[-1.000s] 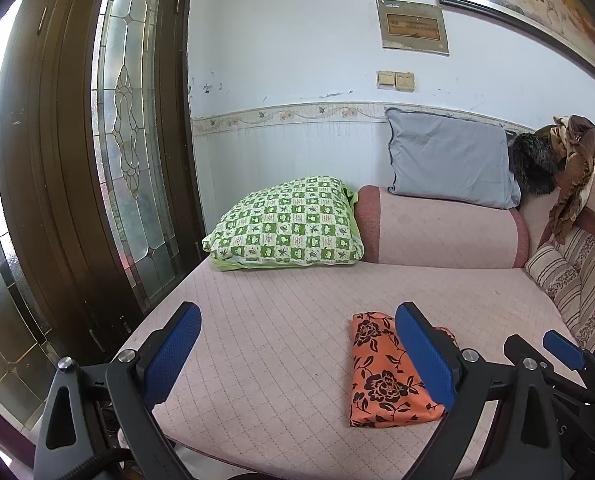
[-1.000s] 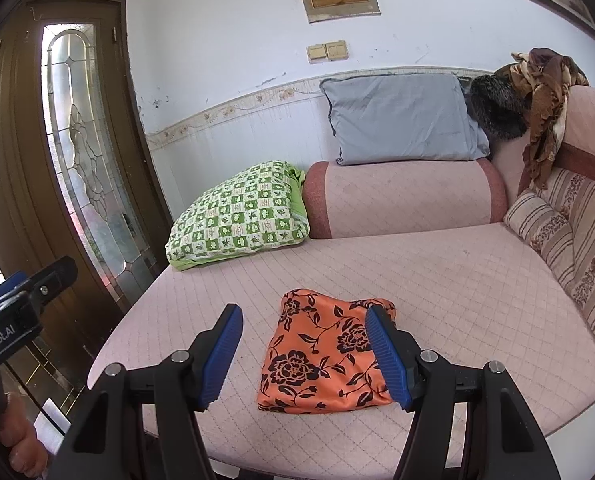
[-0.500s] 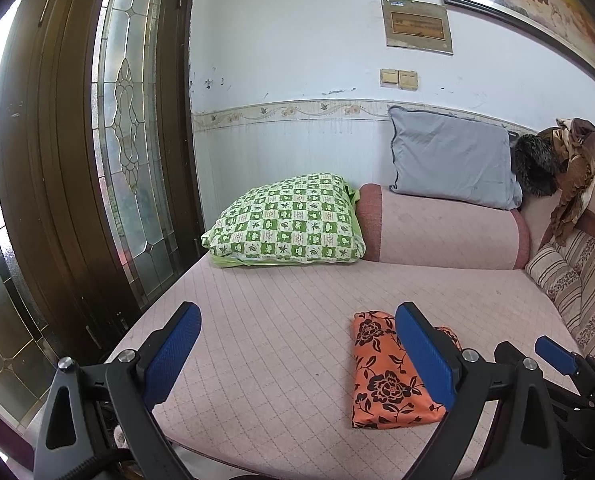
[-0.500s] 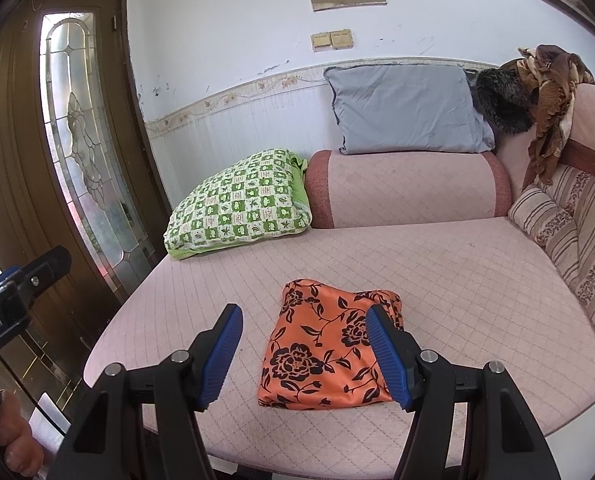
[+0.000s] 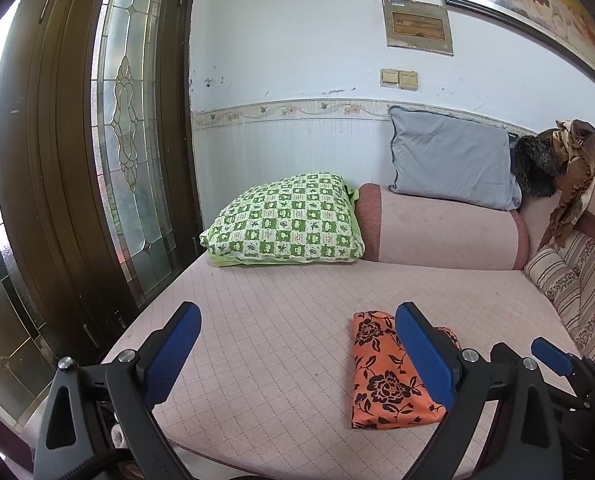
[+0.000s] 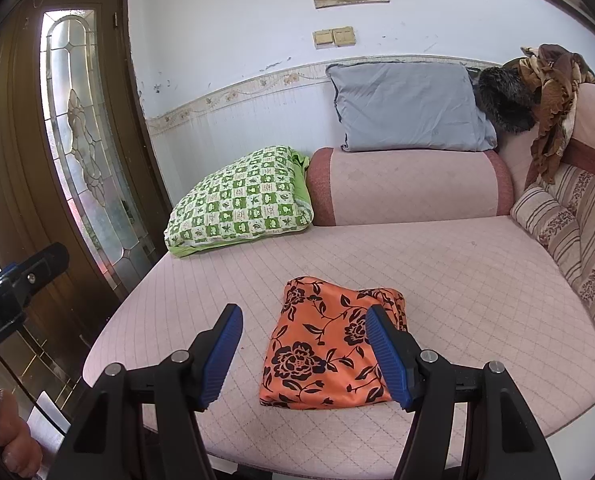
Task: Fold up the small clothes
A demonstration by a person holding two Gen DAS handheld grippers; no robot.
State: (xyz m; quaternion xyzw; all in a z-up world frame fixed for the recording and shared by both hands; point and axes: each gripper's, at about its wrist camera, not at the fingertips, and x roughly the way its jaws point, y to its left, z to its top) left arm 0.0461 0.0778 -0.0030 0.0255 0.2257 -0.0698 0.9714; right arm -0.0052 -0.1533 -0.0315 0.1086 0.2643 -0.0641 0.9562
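Orange floral cloth (image 6: 329,340) lies as a compact folded packet on the pink quilted sofa seat (image 6: 477,272), near its front edge. Right gripper (image 6: 303,350) hangs just short of and above the cloth, jaws well apart with nothing between the pads; the cloth shows in the gap beyond them, untouched. Left gripper (image 5: 297,354) sits off to the cloth's left, also wide open and empty; the cloth lies behind its right finger (image 5: 425,356). Both point downward at the seat, clear of the fabric. Judging by the tidy shape, the fold looks done and the grippers are held off so as not to disturb it. Green checked pillow (image 5: 285,220) and grey cushion (image 5: 453,164) lie well beyond, against the wall.
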